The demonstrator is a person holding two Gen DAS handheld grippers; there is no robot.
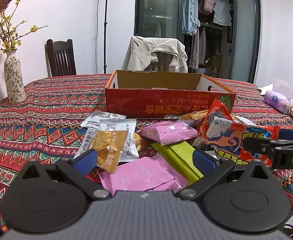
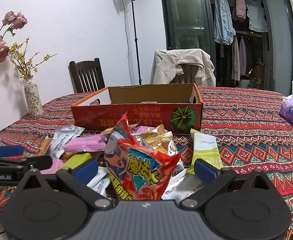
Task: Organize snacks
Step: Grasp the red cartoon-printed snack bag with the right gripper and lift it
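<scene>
Although a cardboard box [image 1: 166, 102] is set ready on the patterned surface [image 1: 46, 108], nothing is seen inside it; its floor is hidden. All snack packets [image 1: 146, 140] are heaped just in front of the box. The left claw [image 1: 144, 160] is held spread over pink packets. The right claw [image 2: 145, 167] is spread around an upright red bag [image 2: 144, 168], not yet pinched. Sorting is judged barely begun.

Both wrist cams low, close, facing box [image 1: 166, 102]; share snack pile [image 2: 138, 160].
</scene>
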